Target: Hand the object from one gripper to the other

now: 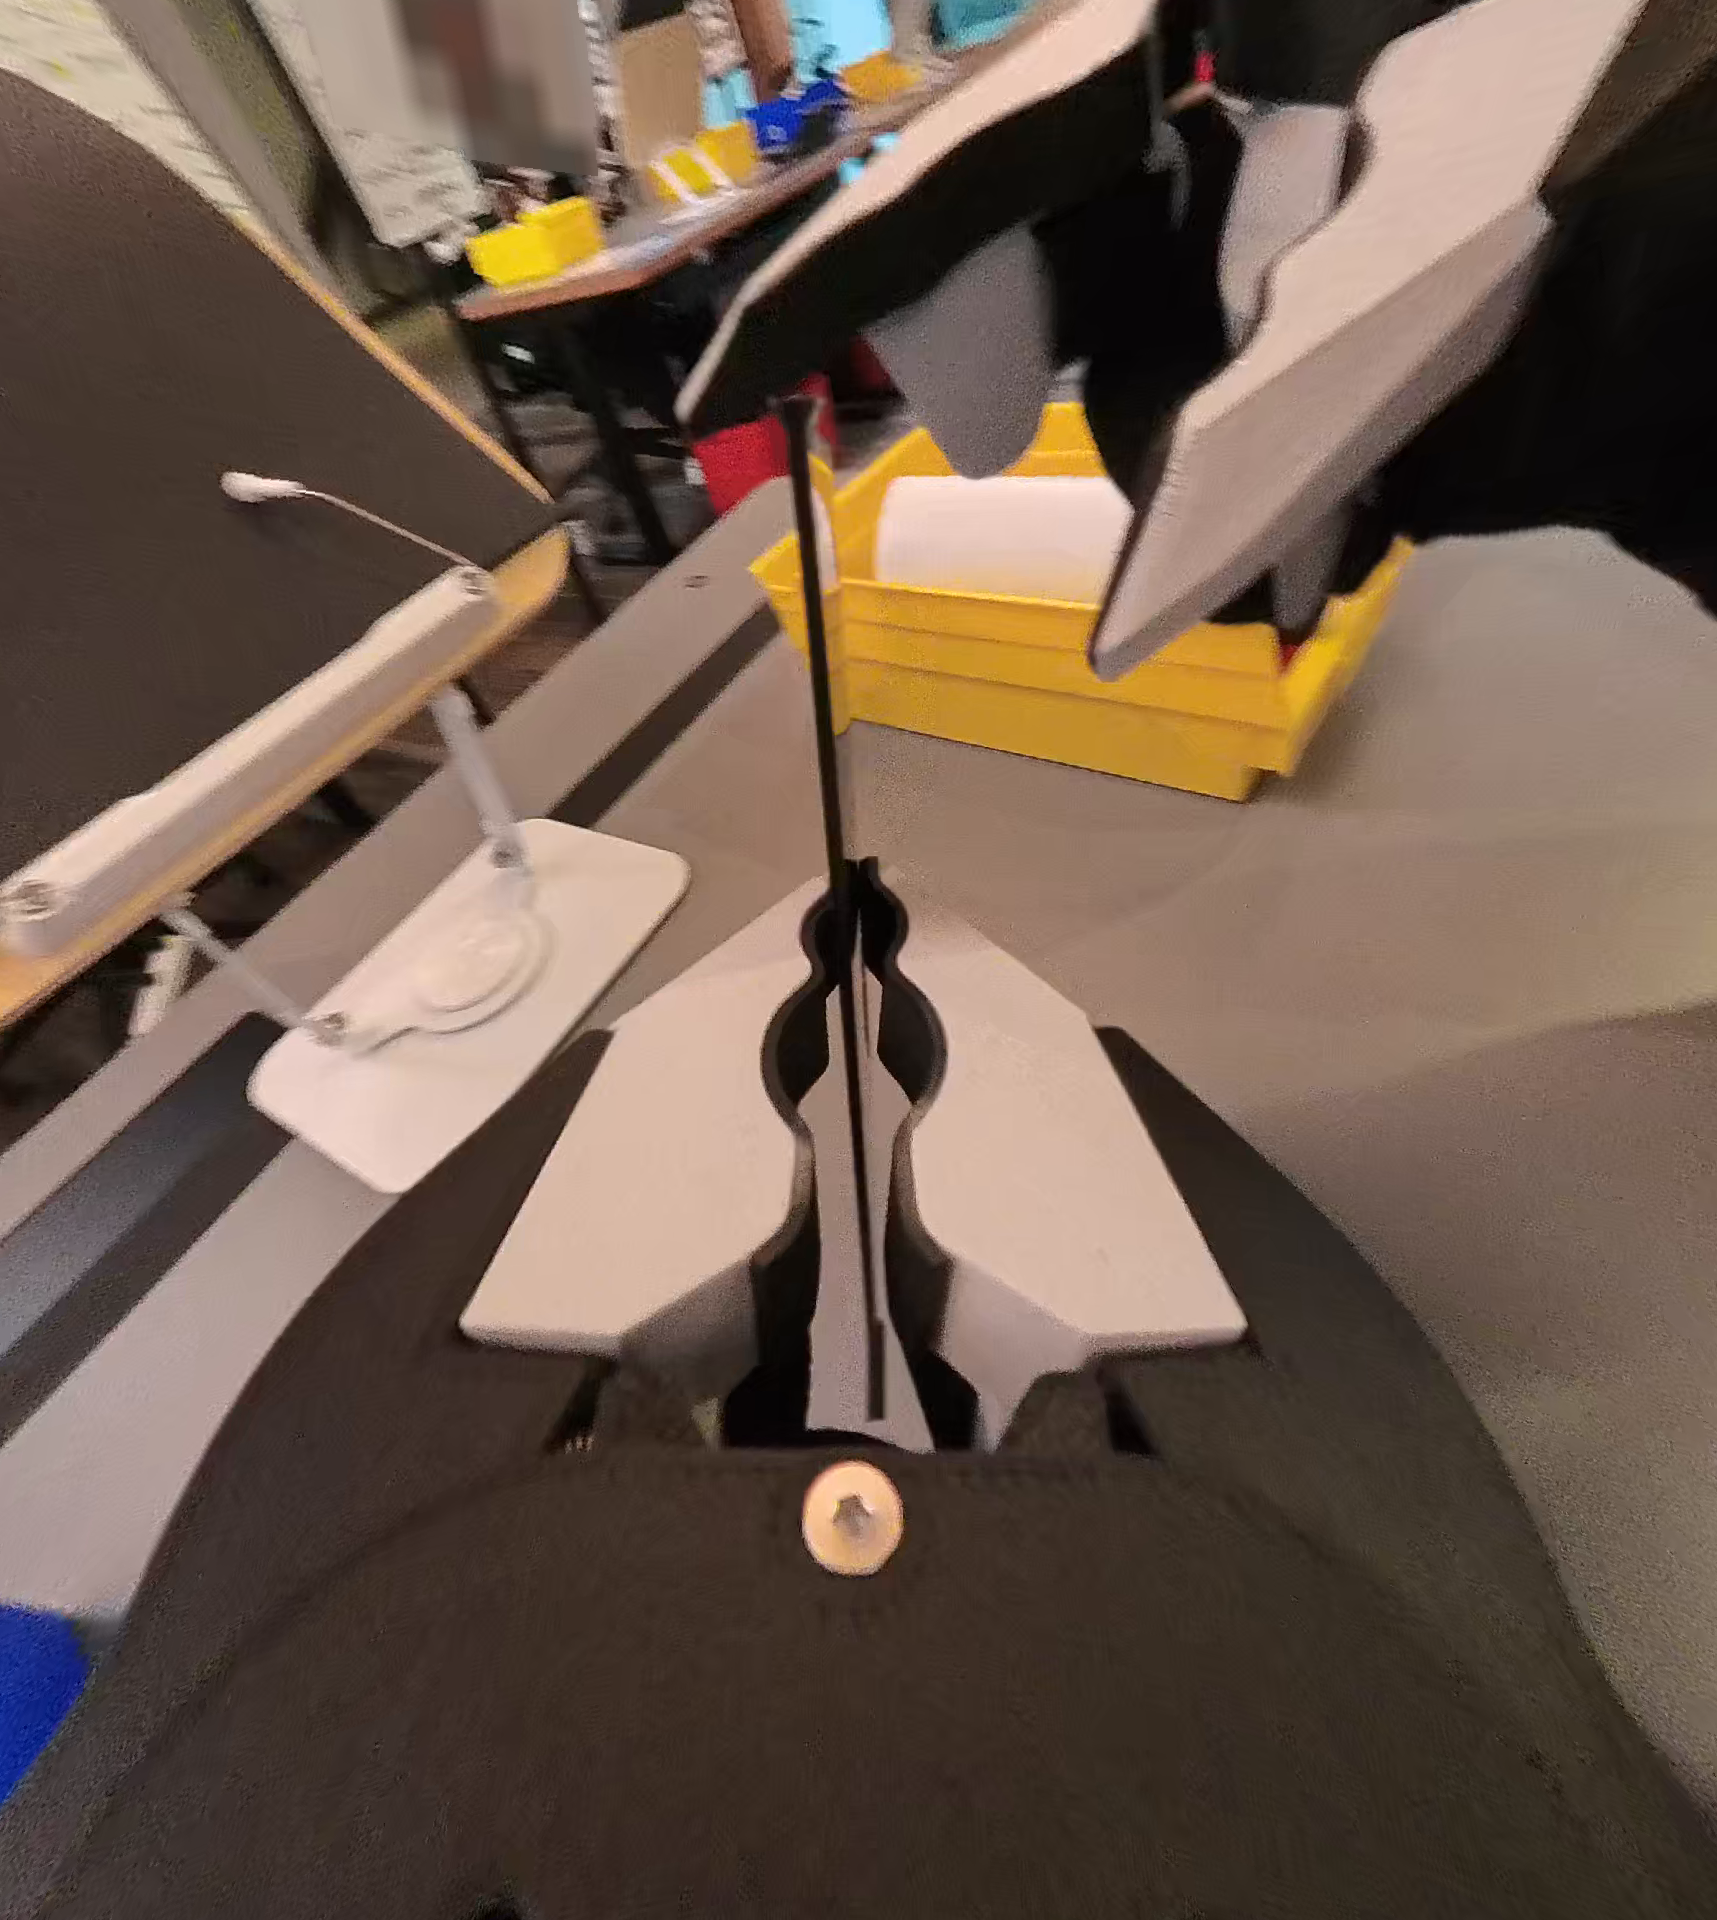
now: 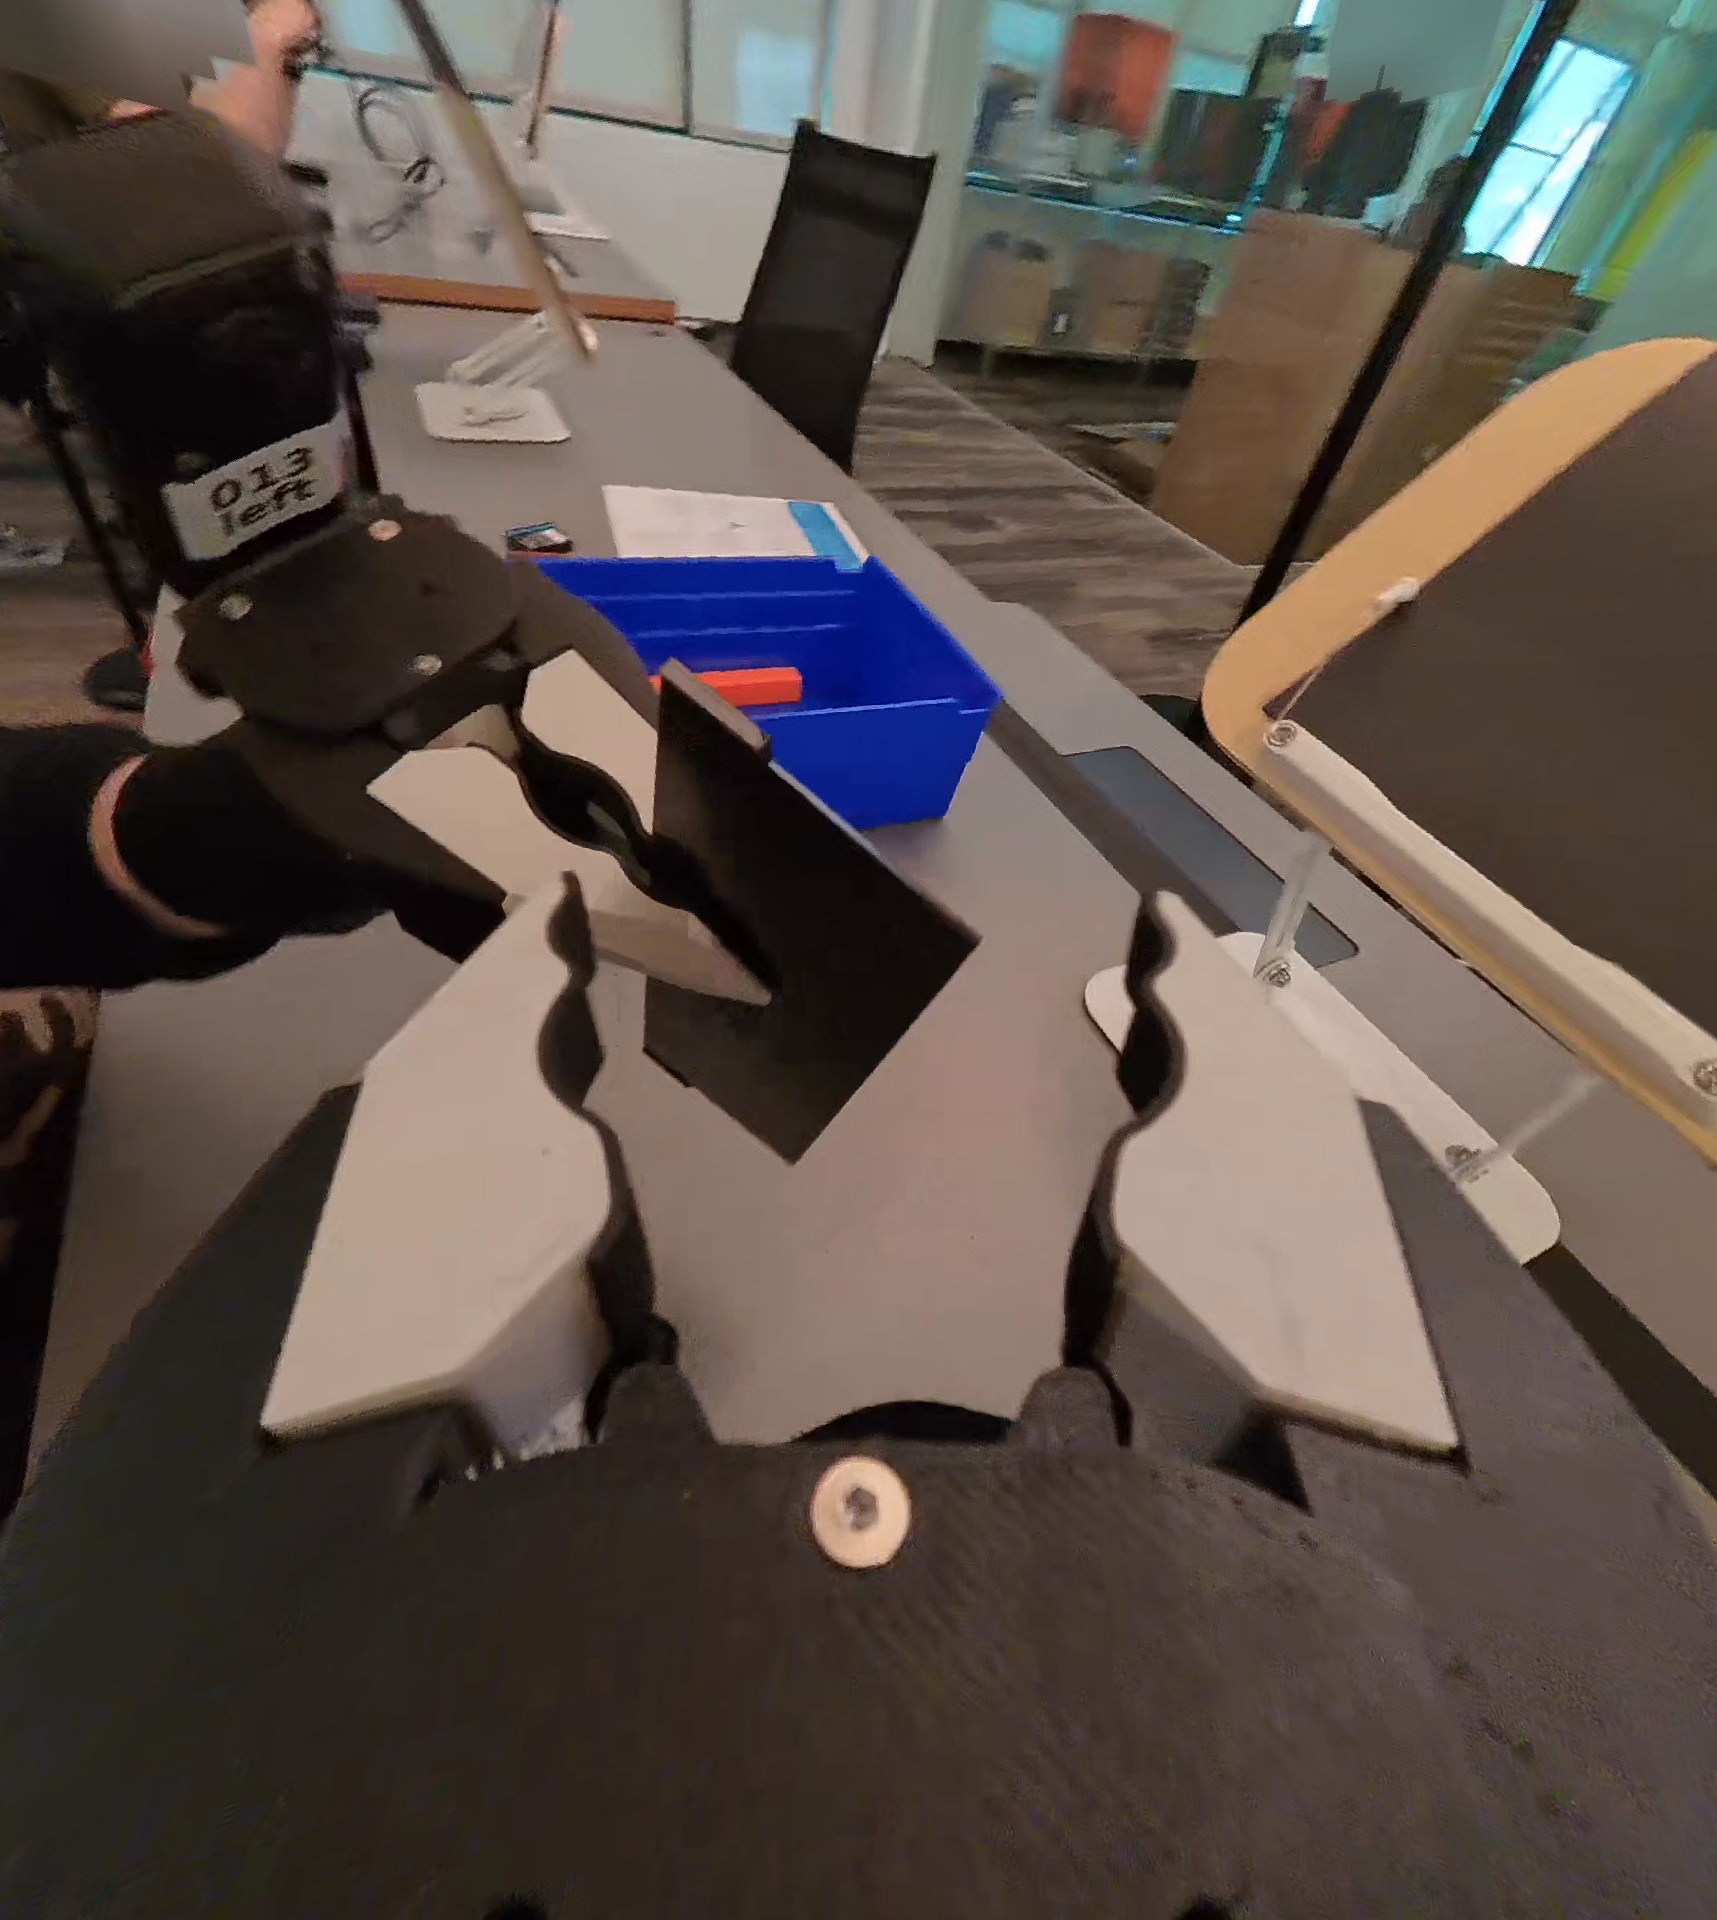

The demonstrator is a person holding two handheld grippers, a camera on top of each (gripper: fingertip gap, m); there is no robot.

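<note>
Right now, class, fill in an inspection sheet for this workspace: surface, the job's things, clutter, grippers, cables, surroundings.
Surface: long grey table, mostly bare.
Job's things: thin flat black plate, held off the table, seen edge-on in the left wrist view.
Clutter: blue plastic bin holding an orange-red block; yellow plastic bin; white paper sheet.
Grippers: left gripper jaws shut on the plate; right gripper jaws open, either side of it.
Cables: nothing seen nearby.
Surroundings: black office chair, white stand base.

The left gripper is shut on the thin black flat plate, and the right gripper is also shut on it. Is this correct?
Not quite. The left gripper is shut on the thin black flat plate, but the right wrist view shows the right gripper open, fingers either side of the plate.
</note>
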